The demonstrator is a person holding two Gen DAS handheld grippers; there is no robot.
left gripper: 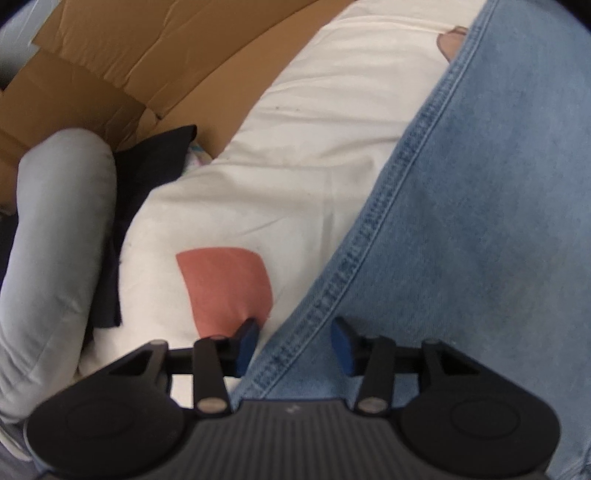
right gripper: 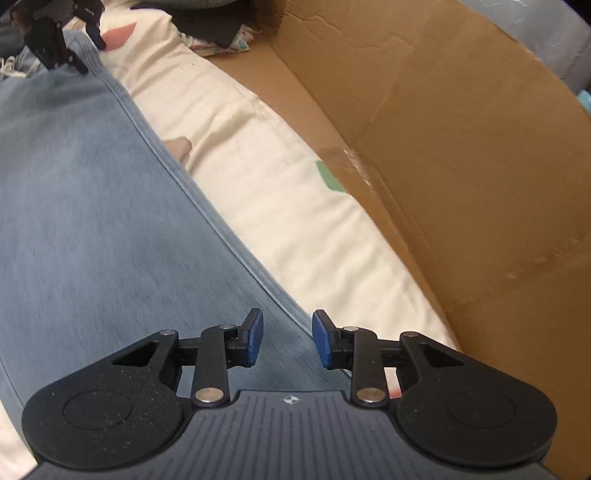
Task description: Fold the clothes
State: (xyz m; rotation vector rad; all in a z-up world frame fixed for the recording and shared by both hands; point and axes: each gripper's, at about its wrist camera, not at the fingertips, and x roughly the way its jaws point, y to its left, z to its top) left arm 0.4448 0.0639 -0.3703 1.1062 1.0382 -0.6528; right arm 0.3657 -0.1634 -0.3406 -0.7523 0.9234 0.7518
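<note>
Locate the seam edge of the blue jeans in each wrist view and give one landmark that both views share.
Left wrist view: the jeans' seam edge runs diagonally from top right down to between the left gripper's jaws.
Right wrist view: the same edge runs from top left down to the right gripper.
Shared landmark: the pink patch on the cream sheet.

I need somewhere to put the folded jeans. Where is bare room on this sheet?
Free: the cream sheet strip between the jeans seam and the cardboard. Crowded: the far end, with dark cloth and pale rolled fabric.
</note>
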